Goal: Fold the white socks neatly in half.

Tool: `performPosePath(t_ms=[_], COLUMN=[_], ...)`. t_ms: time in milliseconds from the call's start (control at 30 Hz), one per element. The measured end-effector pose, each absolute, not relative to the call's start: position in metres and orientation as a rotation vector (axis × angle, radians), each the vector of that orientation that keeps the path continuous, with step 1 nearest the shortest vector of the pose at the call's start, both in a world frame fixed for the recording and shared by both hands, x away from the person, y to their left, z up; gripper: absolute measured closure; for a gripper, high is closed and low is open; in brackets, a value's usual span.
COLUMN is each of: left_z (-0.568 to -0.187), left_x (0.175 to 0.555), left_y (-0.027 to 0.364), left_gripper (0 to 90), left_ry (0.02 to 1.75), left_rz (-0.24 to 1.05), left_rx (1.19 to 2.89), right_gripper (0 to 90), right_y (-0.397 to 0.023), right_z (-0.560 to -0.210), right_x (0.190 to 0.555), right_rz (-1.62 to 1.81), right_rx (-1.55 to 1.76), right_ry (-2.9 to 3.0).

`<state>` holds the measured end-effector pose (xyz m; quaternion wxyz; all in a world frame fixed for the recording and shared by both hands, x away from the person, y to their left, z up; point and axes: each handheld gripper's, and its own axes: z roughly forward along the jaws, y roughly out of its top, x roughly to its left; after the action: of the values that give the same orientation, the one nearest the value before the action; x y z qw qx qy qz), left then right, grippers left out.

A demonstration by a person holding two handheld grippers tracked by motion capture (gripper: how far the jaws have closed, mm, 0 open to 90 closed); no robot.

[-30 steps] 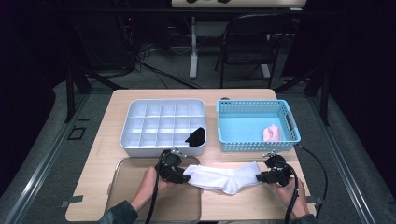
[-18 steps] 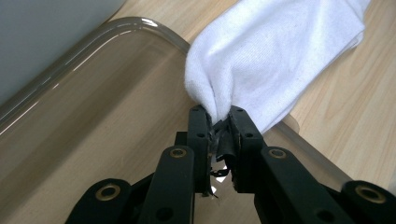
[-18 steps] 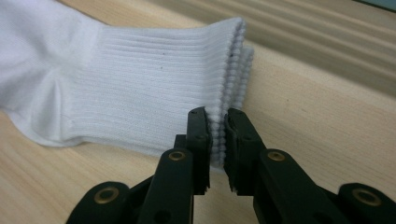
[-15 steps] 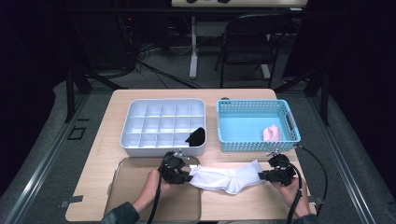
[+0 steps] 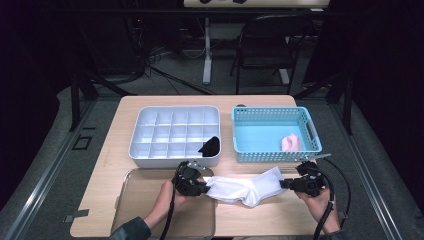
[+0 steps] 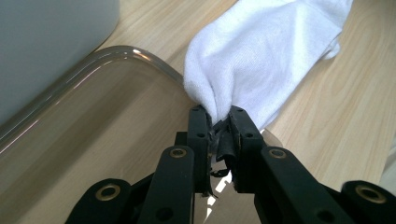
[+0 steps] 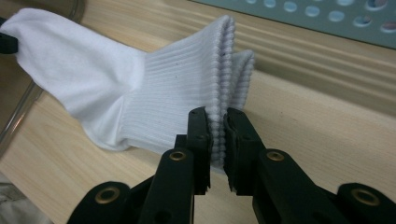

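Both of your grippers have just been closing, each with the white sock [image 5: 245,187] between its jaws, and they are now clamped: a second ago the sock sagged on the table [image 5: 150,115] in front of the blue basket [image 5: 272,131]; now it spans the two grips and looks ready to be lifted or folded. Your left gripper [image 6: 217,122] pinches the toe end at the corner of the clear tray [image 5: 145,210], left of the basket. Your right gripper [image 7: 215,122] is shut on the ribbed cuff just in front of the basket. Beyond it, a pink item [image 5: 291,142] lies inside the basket, and left of it a black sock [image 5: 210,146] sits in the divided white box [image 5: 150,127].
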<state>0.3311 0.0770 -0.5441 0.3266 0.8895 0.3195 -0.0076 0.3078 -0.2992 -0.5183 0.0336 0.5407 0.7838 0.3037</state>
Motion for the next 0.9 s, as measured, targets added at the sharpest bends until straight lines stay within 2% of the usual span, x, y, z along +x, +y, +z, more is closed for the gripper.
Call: performPosePath(t_ms=[533,900], left_z=[-0.544,-0.551], left_x=[0.332,0.339], left_y=[0.056,0.048], left_gripper=[80.7,80.5], left_ry=[0.829,0.840], left_rz=[-0.077,-0.110], left_rx=[2.312,2.323], right_gripper=[80.9,80.8], right_y=[-0.307,-0.262], right_z=[-0.481,-0.474], right_x=[0.298,0.303], right_rz=[0.944,0.959], right_rx=[1.616,1.472], right_ry=[2.419,2.533])
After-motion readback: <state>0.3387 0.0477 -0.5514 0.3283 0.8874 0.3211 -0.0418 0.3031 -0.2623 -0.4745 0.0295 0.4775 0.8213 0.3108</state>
